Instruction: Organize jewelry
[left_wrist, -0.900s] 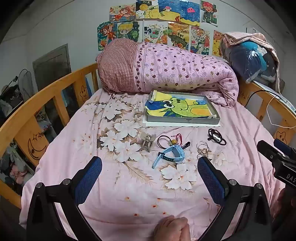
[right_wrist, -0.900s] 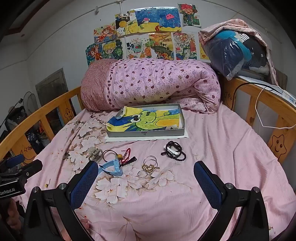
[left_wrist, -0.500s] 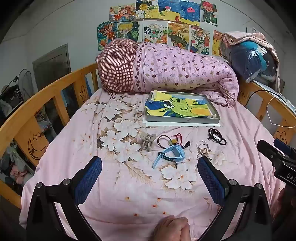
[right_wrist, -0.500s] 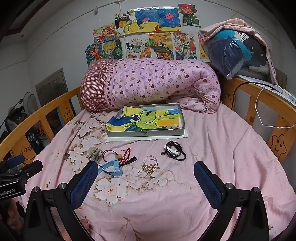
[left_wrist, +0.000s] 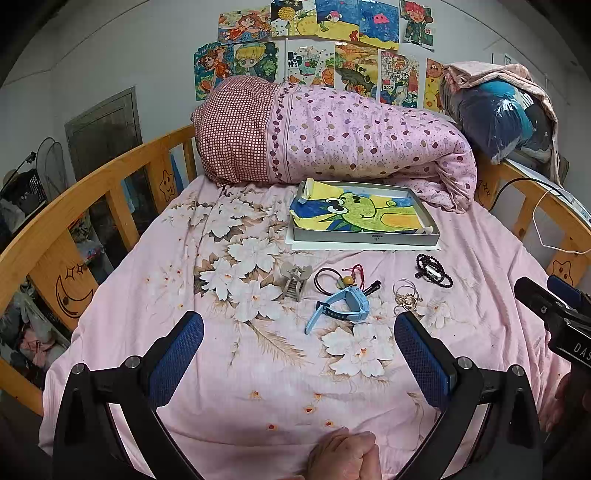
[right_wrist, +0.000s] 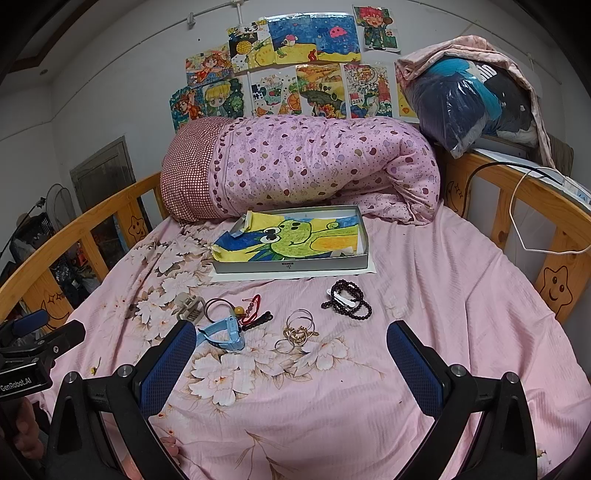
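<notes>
Jewelry (right_wrist: 299, 330) lies loose mid-frame on the bed (right_wrist: 424, 295), tray (right_wrist: 291, 265) unfilled; both hand-held grippers (left_wrist: 299, 354) (right_wrist: 291, 360) gape open, empty.

Both wrist cameras looked along the bed (left_wrist: 258, 369) toward the rolled quilt (right_wrist: 314, 166), left one sat leftward, sharing the tray (left_wrist: 364, 240) and jewelry.
</notes>
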